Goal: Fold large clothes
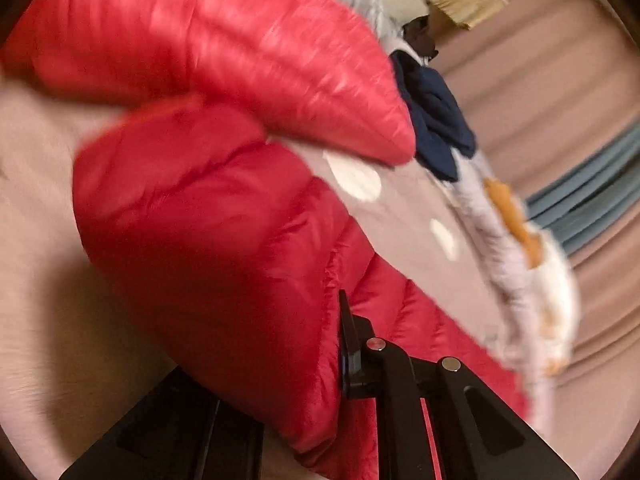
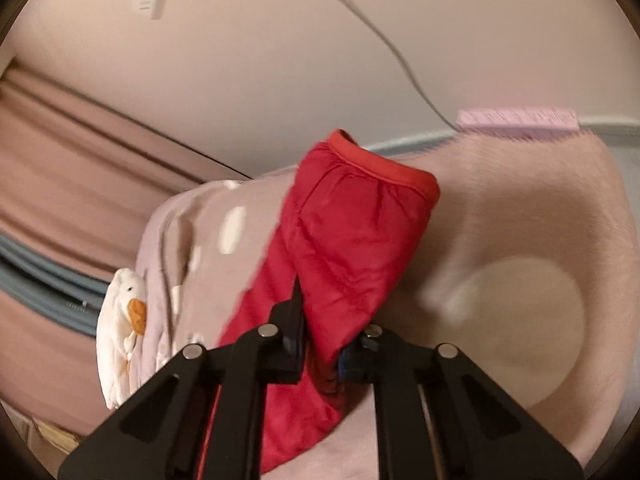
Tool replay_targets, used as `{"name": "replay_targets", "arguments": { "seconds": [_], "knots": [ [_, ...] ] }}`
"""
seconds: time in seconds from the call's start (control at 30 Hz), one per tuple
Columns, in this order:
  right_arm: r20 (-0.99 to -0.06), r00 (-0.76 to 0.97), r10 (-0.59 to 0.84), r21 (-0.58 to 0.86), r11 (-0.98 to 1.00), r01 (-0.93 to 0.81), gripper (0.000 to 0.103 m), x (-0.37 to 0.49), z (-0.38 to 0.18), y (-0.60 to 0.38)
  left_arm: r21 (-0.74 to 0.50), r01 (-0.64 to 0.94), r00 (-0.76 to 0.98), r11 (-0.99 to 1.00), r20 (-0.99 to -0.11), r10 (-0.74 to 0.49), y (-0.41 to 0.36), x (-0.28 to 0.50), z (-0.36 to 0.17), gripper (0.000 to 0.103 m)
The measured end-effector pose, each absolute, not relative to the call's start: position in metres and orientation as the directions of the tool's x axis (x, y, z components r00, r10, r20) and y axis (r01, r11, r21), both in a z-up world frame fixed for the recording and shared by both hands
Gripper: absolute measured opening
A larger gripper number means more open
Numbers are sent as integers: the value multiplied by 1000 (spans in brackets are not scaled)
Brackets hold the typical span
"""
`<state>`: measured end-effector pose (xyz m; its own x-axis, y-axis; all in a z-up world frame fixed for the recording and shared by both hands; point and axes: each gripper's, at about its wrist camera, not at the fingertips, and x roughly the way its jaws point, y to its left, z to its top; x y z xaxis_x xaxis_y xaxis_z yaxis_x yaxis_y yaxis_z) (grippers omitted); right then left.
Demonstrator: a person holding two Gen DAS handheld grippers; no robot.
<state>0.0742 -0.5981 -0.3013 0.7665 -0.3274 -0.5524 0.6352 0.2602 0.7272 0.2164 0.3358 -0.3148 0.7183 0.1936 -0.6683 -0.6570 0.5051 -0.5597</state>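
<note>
Mid-fold above a pink bedspread (image 2: 520, 208): left gripper (image 1: 320, 352) and right gripper (image 2: 320, 344) each clenched on the red puffer jacket (image 1: 208, 216), lifted between them, likely next calling for lowering it flat, edges aligned.

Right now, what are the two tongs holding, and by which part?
Both hold the red puffer jacket. The right tongs pinch a sleeve below its cuff; the left tongs grip padded fabric, which part blur hides.

Red jacket (image 1: 208, 216), pink white-spotted blanket (image 1: 404, 204)
</note>
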Motion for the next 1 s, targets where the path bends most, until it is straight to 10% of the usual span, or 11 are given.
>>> {"name": "replay_targets", "arguments": {
  "seconds": [0.33,0.57,1.0],
  "knots": [
    [-416,851,-321,559,649,517,9,163,-168,-462,-297,-736,628,608,-635,450,283,229,-266,10],
    [-385,896,-221,452,801,391,9,234,-133,-318,-347,-728,646,590,-635,423,295,213,-271,10],
    [-580,795,180,337,941,33,14,314,-206,-91,-377,-731,641,569,-664,384,298,210,-274,10]
  ]
}}
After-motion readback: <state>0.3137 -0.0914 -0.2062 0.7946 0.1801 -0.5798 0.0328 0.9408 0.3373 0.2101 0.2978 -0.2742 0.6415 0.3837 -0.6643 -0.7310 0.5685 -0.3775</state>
